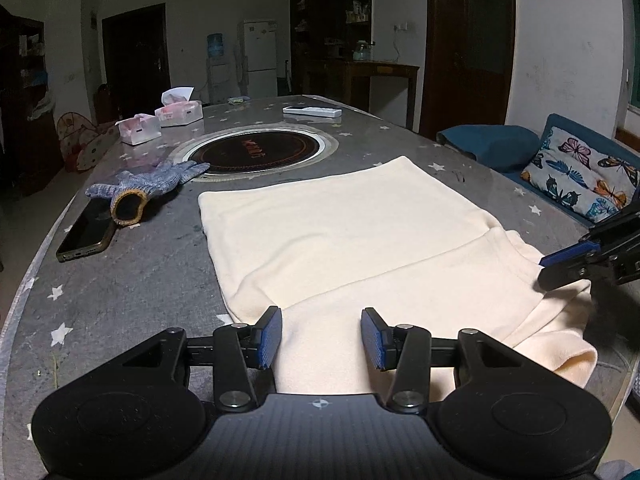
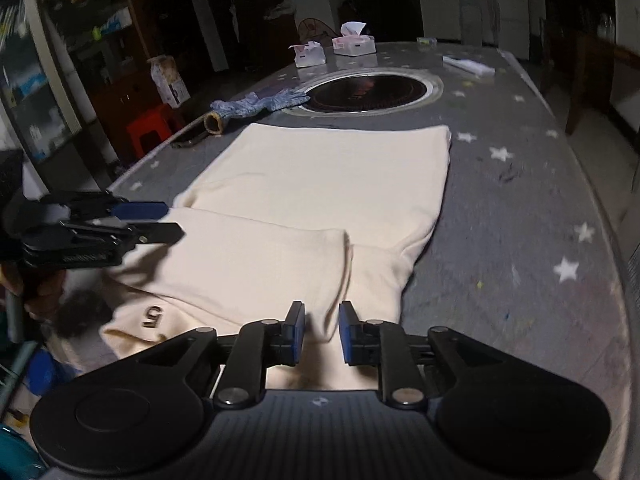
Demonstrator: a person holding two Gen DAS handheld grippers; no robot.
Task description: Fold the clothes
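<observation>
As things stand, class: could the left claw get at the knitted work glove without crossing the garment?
Probably yes. The left claw is open at the cream garment's near edge, and the glove lies to its left on bare table, beside the phone.

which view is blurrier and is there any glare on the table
Right wrist view: smeared at the edges, room and white remote control soft. Left wrist view: sharper, dim, reflective sheen on the grey star-patterned table near the pink-and-white tissue boxes; cream folded garment evenly lit.
</observation>
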